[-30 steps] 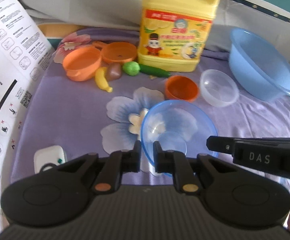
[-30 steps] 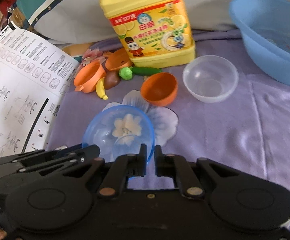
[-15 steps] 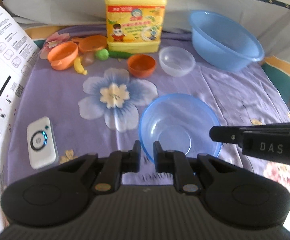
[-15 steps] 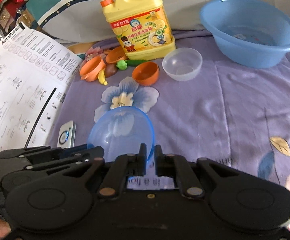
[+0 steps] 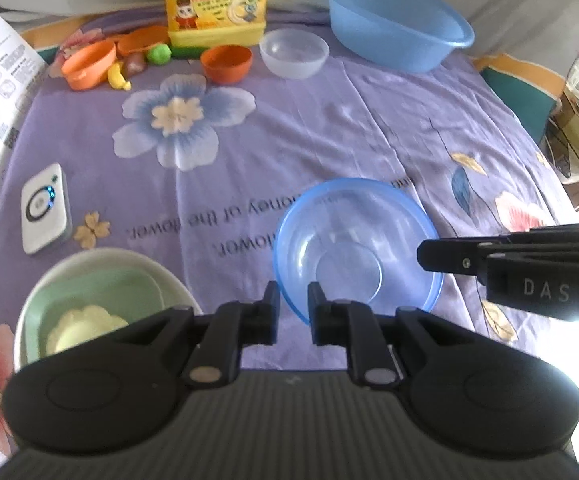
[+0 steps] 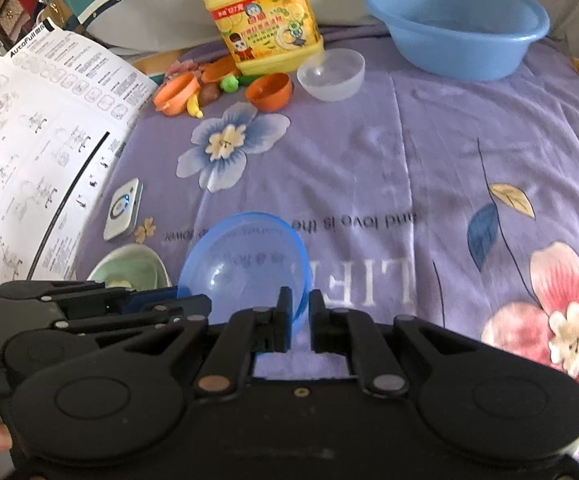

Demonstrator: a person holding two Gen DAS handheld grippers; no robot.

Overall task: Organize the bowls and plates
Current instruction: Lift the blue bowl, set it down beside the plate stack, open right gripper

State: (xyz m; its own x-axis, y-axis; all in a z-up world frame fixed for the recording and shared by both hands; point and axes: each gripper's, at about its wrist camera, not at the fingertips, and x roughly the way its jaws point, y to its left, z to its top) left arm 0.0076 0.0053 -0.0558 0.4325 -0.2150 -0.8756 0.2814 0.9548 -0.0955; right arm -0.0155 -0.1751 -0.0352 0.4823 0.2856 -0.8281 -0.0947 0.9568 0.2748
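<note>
Now both pinch the blue bowl [image 5: 357, 248]: left hand-held gripper [image 5: 292, 304] and right hand-held gripper [image 6: 299, 310] clamp opposite rims; light, slick plastic, probably flexes.

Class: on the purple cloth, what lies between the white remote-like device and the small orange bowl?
Only the printed blue flower lies between the white device and orange bowl; the left wrist view shows it.
</note>
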